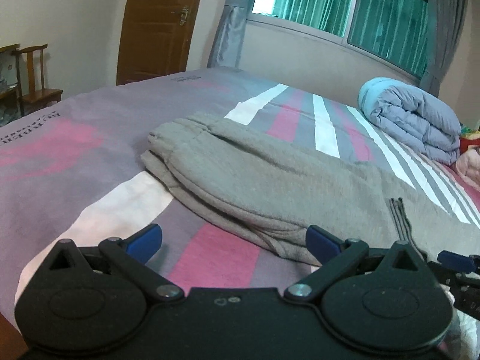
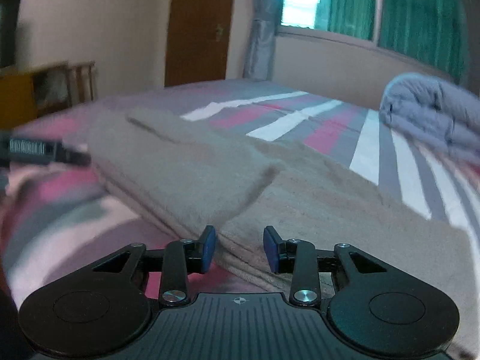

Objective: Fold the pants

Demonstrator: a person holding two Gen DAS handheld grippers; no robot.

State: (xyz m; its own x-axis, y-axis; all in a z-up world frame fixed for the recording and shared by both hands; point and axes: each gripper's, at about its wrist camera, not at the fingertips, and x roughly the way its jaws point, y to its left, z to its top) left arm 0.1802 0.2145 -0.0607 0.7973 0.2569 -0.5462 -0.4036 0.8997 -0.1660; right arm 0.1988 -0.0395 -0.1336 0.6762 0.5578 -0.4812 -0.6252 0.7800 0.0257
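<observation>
Grey sweatpants (image 1: 270, 180) lie folded lengthwise on the striped bed sheet (image 1: 75, 156), waistband toward the far left. My left gripper (image 1: 234, 241) is open wide just short of the pants' near edge, and its right pad is close to the fabric. In the right wrist view the pants (image 2: 210, 174) fill the middle. My right gripper (image 2: 240, 249) is open, its blue pads standing either side of the folded near edge without pressing on it. The right gripper (image 1: 456, 262) also shows at the left view's right edge. The left gripper (image 2: 45, 150) is a blur at the right view's left edge.
A rolled blue-grey quilt (image 1: 414, 120) lies at the bed's far right, also seen as the quilt (image 2: 435, 111). Pink bedding (image 1: 469, 165) sits beside it. Beyond the bed are a wooden door (image 1: 156, 24), a chair (image 1: 36, 84) and a curtained window (image 1: 345, 9).
</observation>
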